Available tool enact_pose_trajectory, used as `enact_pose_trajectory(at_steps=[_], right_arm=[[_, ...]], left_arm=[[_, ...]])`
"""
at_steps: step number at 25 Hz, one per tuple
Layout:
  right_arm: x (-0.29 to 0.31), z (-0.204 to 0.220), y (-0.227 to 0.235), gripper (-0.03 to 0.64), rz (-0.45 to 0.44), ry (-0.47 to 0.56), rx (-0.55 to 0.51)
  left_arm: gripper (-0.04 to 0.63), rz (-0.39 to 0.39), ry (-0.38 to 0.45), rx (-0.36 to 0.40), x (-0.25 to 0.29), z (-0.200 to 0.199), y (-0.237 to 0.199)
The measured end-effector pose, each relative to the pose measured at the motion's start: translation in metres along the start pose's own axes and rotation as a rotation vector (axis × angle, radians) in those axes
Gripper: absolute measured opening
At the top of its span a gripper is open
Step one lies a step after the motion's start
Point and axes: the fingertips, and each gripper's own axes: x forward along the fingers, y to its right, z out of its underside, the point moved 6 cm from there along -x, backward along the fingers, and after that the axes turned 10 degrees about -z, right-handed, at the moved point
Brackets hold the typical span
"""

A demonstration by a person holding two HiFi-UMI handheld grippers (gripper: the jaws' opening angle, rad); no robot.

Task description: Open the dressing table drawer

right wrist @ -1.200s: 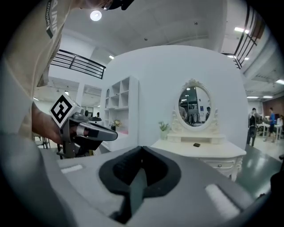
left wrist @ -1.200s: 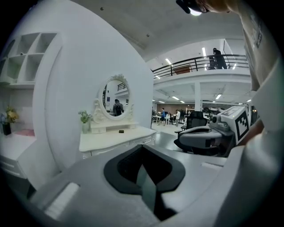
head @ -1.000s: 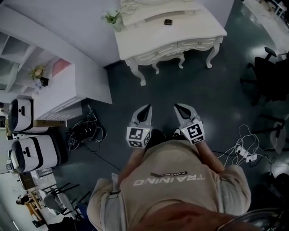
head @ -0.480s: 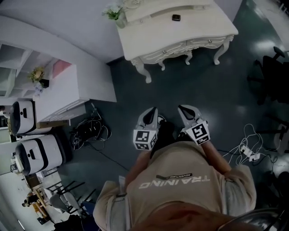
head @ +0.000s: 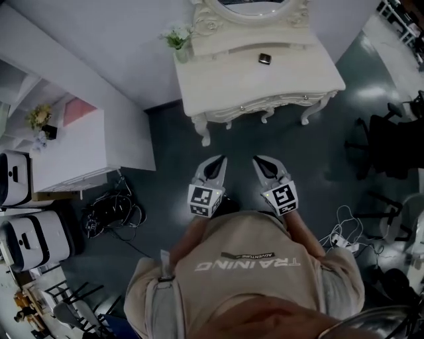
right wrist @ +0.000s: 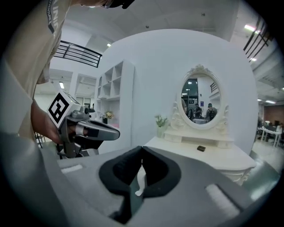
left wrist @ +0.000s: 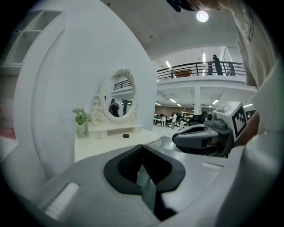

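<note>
The white dressing table (head: 225, 83) stands against the wall at the top of the head view, with an oval mirror (head: 255, 8) on it. Its drawer front (head: 271, 104), with small knobs, faces me. My left gripper (head: 217, 159) and right gripper (head: 260, 159) are held side by side above the dark floor, a good step short of the table. Both are shut with nothing in them. The left gripper view shows its shut jaws (left wrist: 142, 148) and the table (left wrist: 120, 137) ahead. In the right gripper view the shut jaws (right wrist: 142, 148) point at the table (right wrist: 213, 155).
A vase of flowers (head: 179, 43) and a small dark object (head: 264, 59) sit on the tabletop. A white cabinet (head: 73, 142) stands at the left with cables (head: 106, 215) on the floor. Office chairs (head: 391, 136) and a power strip (head: 348, 242) are at the right.
Both grippers and the person have come nearer the dressing table. The mirror has come into the head view. The jaws stay shut.
</note>
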Motion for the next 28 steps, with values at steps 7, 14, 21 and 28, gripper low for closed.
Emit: enact_pose_trajectory(at_steps=[7,14,21,28], right_arm=[[0.056,-0.004,0.026,0.003,0.085,-0.011,0.064],[0.066,0.011,0.082,0.003,0.1,-0.077,0.112],[0.116,-0.001,0.174,0.005,-0.022,-0.023,0.102],[0.18,-0.025,0.261,0.029,-0.146,0.032,0.093]], left_arm=[[0.008,0.099,-0.055,0.051,0.061,0.005,-0.058],[0.008,0.116,-0.114,-0.038,0.117,0.011,-0.069],[0.009,0.01,-0.142,-0.017,0.175,-0.031,-0.084],[0.009,-0.116,-0.159,-0.029,0.249,-0.066,-0.118]])
